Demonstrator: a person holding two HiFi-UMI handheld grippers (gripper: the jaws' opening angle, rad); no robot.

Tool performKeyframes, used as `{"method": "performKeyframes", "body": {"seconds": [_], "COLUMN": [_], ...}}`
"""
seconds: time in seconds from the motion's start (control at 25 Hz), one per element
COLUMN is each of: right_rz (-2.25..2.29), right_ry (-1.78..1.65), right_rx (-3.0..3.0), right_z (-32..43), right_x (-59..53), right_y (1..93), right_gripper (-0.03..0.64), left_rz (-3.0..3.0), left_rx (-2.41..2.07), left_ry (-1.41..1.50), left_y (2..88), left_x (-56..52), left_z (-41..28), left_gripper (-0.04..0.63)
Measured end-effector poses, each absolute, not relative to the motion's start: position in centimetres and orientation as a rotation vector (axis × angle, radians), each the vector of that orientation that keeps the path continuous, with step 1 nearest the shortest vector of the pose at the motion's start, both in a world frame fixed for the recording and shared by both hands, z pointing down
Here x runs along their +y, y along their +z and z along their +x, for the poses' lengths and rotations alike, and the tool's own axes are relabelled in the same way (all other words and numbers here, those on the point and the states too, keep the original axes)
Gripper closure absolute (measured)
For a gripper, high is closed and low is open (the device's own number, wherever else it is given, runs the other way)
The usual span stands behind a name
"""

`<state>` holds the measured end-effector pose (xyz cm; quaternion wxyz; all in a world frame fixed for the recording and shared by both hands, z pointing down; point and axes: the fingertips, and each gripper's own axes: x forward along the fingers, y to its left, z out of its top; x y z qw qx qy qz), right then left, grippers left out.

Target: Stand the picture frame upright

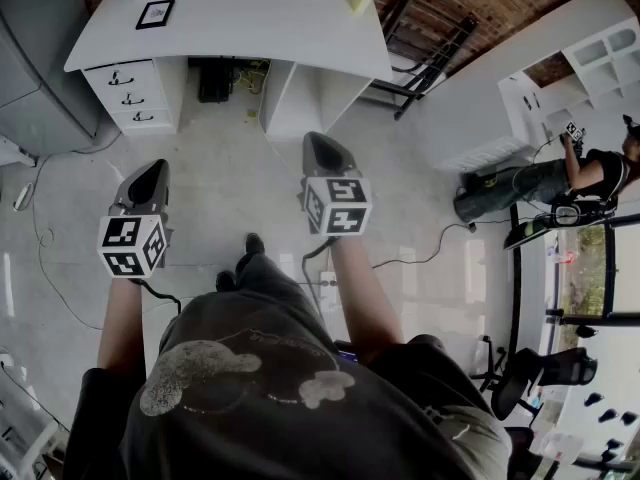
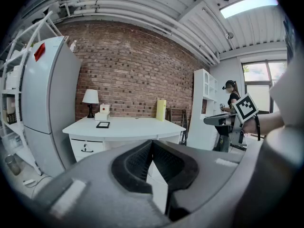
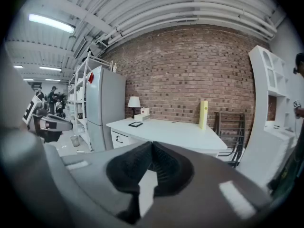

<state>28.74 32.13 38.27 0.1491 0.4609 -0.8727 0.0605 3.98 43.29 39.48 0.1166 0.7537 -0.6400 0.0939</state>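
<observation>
A small black picture frame [image 1: 155, 13] lies flat on the white desk [image 1: 260, 23], near its left back corner. It shows as a dark rectangle on the desk top in the left gripper view [image 2: 102, 125] and the right gripper view [image 3: 135, 124]. My left gripper [image 1: 152, 176] and right gripper [image 1: 322, 149] hover over the floor, well short of the desk. Both are shut with nothing between the jaws [image 2: 152, 144] [image 3: 151, 146].
On the desk stand a lamp [image 2: 90, 101], a white box [image 2: 102, 113] and a tall yellow object [image 2: 161, 110]. A grey fridge [image 2: 45, 103] is left of the desk, a white shelf unit [image 2: 205, 106] to its right. Another person [image 1: 590, 178] stands at the far right. Cables run across the floor.
</observation>
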Motion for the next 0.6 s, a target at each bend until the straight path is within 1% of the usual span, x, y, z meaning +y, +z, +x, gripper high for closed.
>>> {"method": "performKeyframes", "body": {"seconds": [0.6], "right_rz": [1.332], "right_ry": [0.183], "right_rx": [-2.5], "right_z": [30.0], "right_x": [34.7], "right_y": [37.6], "right_gripper": [0.612], "left_rz": [2.22], "left_rx": [-1.896], "left_ry": [0.248], "left_y": [38.0], "left_x": [45.1], "left_z": [4.4], "left_gripper": [0.586]}}
